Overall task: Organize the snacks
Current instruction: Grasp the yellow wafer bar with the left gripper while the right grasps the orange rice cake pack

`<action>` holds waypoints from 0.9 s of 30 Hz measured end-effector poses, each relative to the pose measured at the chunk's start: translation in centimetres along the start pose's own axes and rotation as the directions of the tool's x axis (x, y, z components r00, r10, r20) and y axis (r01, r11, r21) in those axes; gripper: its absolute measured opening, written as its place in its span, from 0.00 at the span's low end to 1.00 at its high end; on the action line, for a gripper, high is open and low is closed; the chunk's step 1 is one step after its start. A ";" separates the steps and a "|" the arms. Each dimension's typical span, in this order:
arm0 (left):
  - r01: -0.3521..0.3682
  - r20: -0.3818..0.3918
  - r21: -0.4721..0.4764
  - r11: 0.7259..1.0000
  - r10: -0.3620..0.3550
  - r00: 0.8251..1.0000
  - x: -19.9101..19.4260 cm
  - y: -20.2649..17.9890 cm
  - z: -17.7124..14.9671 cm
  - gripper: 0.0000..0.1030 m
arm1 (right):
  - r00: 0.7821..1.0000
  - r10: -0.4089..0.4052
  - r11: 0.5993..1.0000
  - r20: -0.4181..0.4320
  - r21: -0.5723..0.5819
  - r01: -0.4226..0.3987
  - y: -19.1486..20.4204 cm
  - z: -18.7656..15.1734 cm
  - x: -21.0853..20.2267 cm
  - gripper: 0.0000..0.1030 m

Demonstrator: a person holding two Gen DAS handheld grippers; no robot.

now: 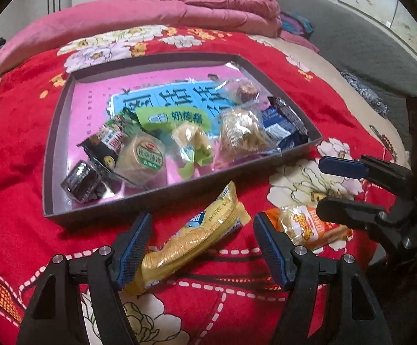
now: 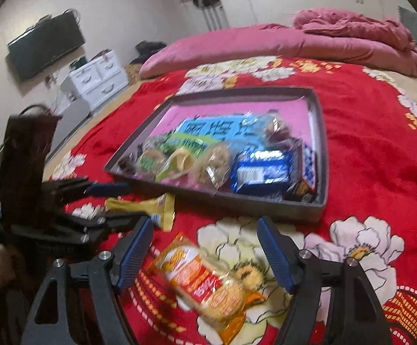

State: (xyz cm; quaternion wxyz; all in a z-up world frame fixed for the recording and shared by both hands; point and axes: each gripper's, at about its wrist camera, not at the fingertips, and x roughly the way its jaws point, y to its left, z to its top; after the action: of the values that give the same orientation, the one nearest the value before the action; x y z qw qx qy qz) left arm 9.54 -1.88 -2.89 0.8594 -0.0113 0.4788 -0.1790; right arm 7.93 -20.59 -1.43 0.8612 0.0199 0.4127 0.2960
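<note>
Left gripper (image 1: 202, 247) spread wide, nothing clamped; yellow wafer packet (image 1: 192, 240) lying on the red floral bedspread (image 1: 21, 132) between the blue pads, slanted, upper end pointing toward the tray, not pinched by either pad. Right gripper (image 2: 205, 251) likewise wide open and holding nothing, poised over the orange snack packet (image 2: 205, 281), which lies flat on the bedspread between the fingers; contact with the pads not discernible through the blur. In the left wrist view, right gripper (image 1: 332, 184) seen entering from the right edge, jaws apart, just beside the orange packet (image 1: 309, 227). In the right wrist view, left gripper (image 2: 113, 201) reaching in from the left with the yellow packet (image 2: 148, 207) between its fingers.

Just beyond both packets, dark shallow tray (image 1: 56, 155) resting on the bed, near rim close to the yellow packet's tip. Inside, along the near side: dark wrapped cake (image 1: 83, 181), round biscuit pack with green label (image 1: 140, 156), pale pastry in green wrapper (image 1: 192, 143), clear bag with crumbly cookie (image 1: 242, 132), blue packets (image 1: 280, 126) in the right corner. Farther back, folded pink quilt (image 1: 156, 14) across the bed.
</note>
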 end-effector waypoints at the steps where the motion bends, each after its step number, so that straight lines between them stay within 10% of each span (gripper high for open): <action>1: 0.005 -0.008 0.001 1.000 -0.005 1.000 0.2 -0.1 0.0 0.72 | 1.000 0.001 1.000 -0.016 -0.011 -0.001 0.0 -0.2 0.2 0.72; 17: -0.024 -0.062 0.056 0.998 0.028 0.998 1.0 -0.8 -1.0 0.72 | 0.984 -0.010 0.979 -0.176 -0.201 -0.026 3.3 -2.9 2.4 0.71; 27: -0.049 -0.081 0.041 0.998 0.052 0.995 1.6 -0.3 -1.0 0.72 | 0.983 -0.045 0.976 -0.180 -0.216 0.005 4.0 -3.3 3.1 0.36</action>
State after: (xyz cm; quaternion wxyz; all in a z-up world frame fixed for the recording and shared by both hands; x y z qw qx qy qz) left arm 9.36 -2.47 -4.72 0.8433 0.0248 0.5103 -0.1668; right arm 5.10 -16.36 -4.61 0.8201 -0.1057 0.4563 0.3286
